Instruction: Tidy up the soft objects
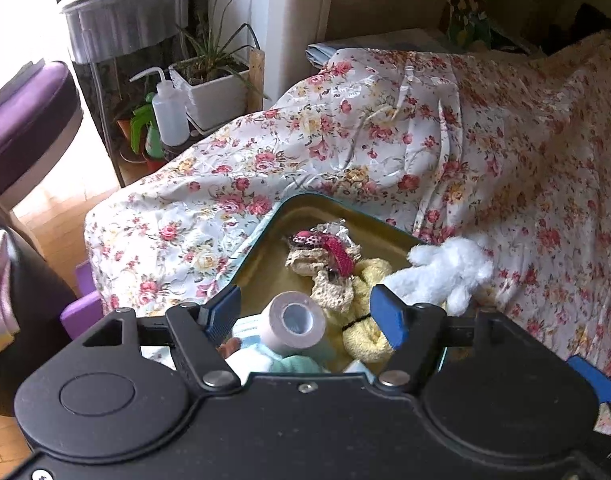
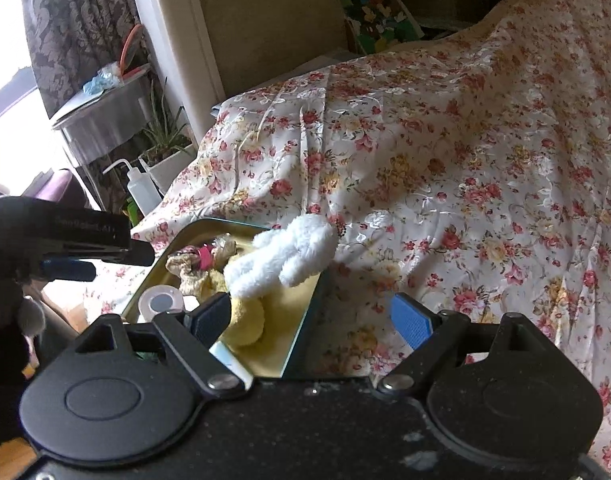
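A teal tin tray (image 1: 301,205) (image 2: 301,334) with a gold inside lies on the flowered bedspread. It holds crocheted beige pieces with a red-pink hair tie (image 1: 333,252), yellow fluffy scrunchies (image 1: 365,336) (image 2: 245,318), a roll of white tape (image 1: 295,320) (image 2: 161,300) and a white plush toy (image 1: 445,272) (image 2: 281,256) draped over its right rim. My left gripper (image 1: 309,316) is open above the tray's near end. My right gripper (image 2: 311,320) is open over the tray's right edge, its left finger beside the plush.
The flowered bedspread (image 1: 505,140) (image 2: 485,160) covers the bed to the right and behind. At the left stand a white squeeze bottle (image 1: 169,112), a potted plant (image 1: 213,80), a purple stool (image 1: 21,120) and a round side table (image 1: 121,20).
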Available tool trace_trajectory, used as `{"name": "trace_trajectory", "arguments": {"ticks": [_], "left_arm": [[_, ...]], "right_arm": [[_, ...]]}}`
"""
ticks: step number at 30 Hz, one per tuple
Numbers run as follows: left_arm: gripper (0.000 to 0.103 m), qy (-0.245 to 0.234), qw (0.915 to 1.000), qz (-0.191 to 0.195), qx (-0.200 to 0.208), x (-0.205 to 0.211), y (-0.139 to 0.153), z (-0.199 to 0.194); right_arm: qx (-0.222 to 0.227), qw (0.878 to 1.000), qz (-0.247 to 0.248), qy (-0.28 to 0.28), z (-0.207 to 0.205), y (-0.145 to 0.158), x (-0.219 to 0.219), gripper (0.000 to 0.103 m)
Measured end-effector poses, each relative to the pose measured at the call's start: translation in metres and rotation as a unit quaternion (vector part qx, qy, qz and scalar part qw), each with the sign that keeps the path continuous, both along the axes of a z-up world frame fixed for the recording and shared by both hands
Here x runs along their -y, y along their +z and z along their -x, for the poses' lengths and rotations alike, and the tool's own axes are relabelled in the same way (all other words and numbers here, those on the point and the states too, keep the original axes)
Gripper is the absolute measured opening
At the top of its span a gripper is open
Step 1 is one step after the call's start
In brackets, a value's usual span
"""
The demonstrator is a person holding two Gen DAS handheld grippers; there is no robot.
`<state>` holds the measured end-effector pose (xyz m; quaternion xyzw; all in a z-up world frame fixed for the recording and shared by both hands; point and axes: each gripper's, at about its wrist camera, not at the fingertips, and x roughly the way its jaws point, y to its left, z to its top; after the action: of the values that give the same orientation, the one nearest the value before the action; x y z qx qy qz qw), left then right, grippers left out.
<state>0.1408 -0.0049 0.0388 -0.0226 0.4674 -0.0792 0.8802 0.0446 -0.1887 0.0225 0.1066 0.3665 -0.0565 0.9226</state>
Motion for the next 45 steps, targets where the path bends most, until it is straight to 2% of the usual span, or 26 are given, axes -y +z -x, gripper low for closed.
{"name": "trace_trajectory", "arguments": {"ticks": [5, 9, 15, 21, 25, 30, 33, 40, 45], "left_arm": [[0.068, -0.005, 0.9996, -0.026, 0.013, 0.0, 0.004, 0.012], [0.074, -0.003, 0.9991, -0.039, 0.016, -0.003, 0.009, 0.022], [0.075, -0.004, 0.9969, -0.072, 0.031, -0.002, 0.017, 0.039], [0.077, -0.004, 0.9988, -0.04, 0.028, -0.006, 0.021, 0.064], [0.078, 0.011, 0.9981, -0.048, 0.038, -0.009, 0.014, 0.085], [0.078, 0.021, 0.9985, -0.047, 0.018, -0.011, -0.006, 0.101], [0.078, 0.023, 0.9978, -0.059, 0.018, -0.007, -0.015, 0.111], [0.079, 0.013, 0.9987, -0.048, 0.007, -0.004, -0.022, 0.12], [0.079, 0.005, 0.9984, -0.051, 0.022, -0.001, -0.018, 0.125]], "right_arm": [[0.0, 1.0, 0.007, -0.007, 0.008, -0.001, 0.003, 0.087], [0.0, 1.0, 0.015, -0.016, 0.017, -0.003, 0.006, 0.087], [-0.006, 0.999, 0.023, -0.022, 0.029, -0.009, 0.006, 0.087], [-0.006, 0.999, 0.043, -0.023, 0.04, -0.011, 0.002, 0.087], [-0.001, 0.999, 0.046, -0.025, 0.049, -0.011, 0.003, 0.087], [0.0, 0.998, 0.053, -0.034, 0.057, -0.012, 0.005, 0.088], [0.002, 0.997, 0.06, -0.038, 0.06, -0.012, 0.006, 0.088], [0.003, 0.997, 0.069, -0.034, 0.062, -0.013, 0.003, 0.089], [0.004, 0.997, 0.075, -0.03, 0.065, -0.014, 0.002, 0.089]]}}
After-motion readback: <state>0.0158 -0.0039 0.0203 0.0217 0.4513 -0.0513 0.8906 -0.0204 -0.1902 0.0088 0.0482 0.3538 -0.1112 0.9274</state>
